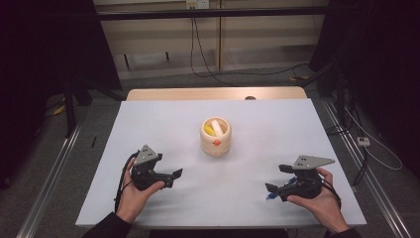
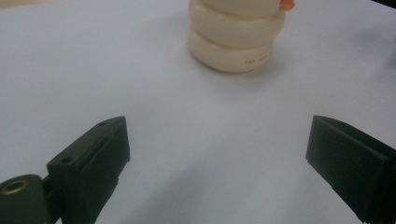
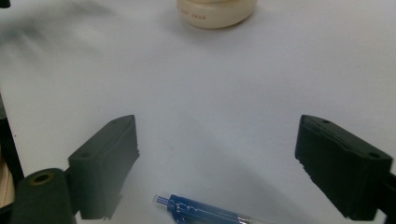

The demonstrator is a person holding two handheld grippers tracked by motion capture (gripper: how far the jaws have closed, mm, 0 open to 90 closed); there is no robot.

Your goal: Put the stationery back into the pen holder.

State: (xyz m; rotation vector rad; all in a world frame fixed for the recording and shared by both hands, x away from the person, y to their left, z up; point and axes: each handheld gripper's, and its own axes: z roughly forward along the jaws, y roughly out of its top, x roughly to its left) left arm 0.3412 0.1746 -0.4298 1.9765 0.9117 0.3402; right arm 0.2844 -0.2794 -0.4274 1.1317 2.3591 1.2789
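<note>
The right hand-held gripper (image 3: 217, 163) has its jaws spread wide over a blue pen (image 3: 205, 212) lying on the white desk (image 3: 233, 84), pads not touching it. The left hand-held gripper (image 2: 217, 161), at nine o'clock, is spread and holds nothing.

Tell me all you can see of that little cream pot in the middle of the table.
The cream pot stands upright near the middle of the white table, apart from both grippers. It looks like smooth ceramic or plastic, its wall bulging in stacked rounded rings, seen clearly in the left gripper view. A small orange knob sits on its front, and tiny reddish print runs along the lowest ring. Its top is open; inside lean a white stick-like piece and something yellow. Nothing else touches it.
</note>
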